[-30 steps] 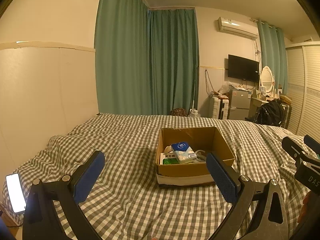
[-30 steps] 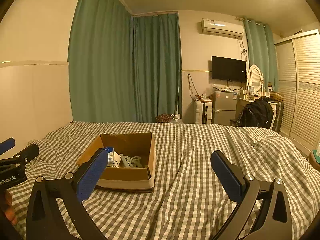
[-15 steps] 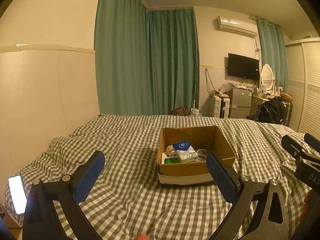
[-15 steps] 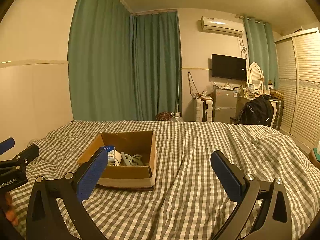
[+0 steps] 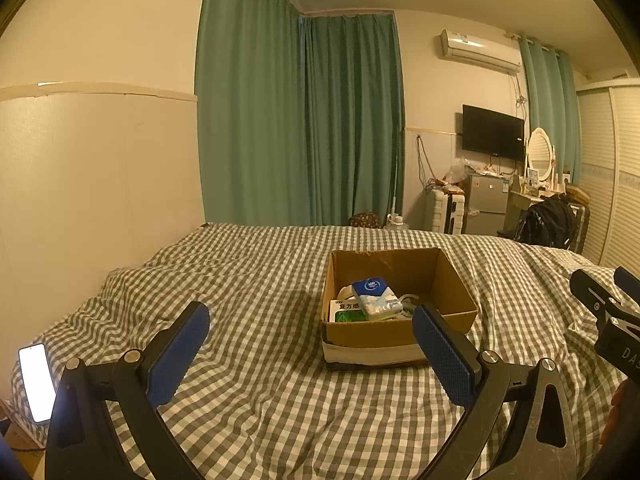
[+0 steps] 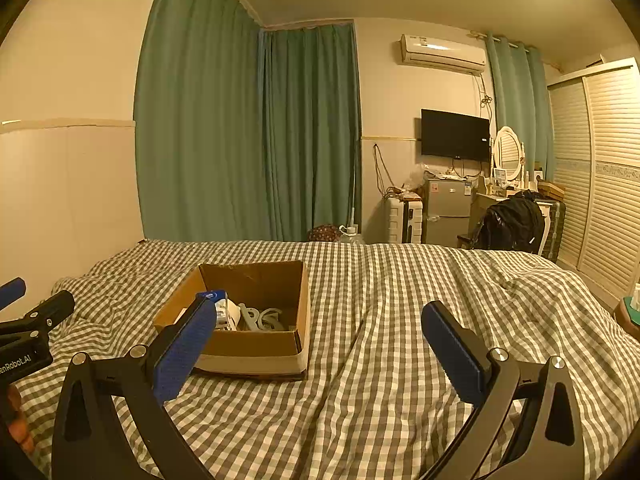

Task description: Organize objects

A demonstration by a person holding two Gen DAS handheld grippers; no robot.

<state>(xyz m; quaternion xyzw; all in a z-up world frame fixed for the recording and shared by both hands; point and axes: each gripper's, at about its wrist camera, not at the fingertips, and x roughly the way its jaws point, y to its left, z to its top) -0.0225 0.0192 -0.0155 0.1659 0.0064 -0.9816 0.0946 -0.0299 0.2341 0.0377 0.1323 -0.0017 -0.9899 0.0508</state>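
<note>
Grippers, both held above the bed (image 5: 260,412): left gripper (image 5: 310,344) jaws spread wide, holding nothing; right gripper (image 6: 320,338) likewise wide and empty. Phone (image 5: 37,382), screen lit, at the bed's left edge. Box (image 5: 456,284), cardboard, open-topped, mid-bed on the checked cover, ahead of both grippers; inside, a blue-topped pack (image 5: 375,297) lying on a green-and-white carton (image 5: 345,312), and pale hangers (image 6: 262,317). Beyond: curtains (image 5: 300,128), TV (image 5: 493,132), fridge (image 5: 485,204), backpack (image 5: 550,220).

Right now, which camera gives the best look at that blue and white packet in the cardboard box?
The left wrist view: the blue and white packet shows whole, lying atop the other items. In the right wrist view the right gripper finger hides most of it.
</note>
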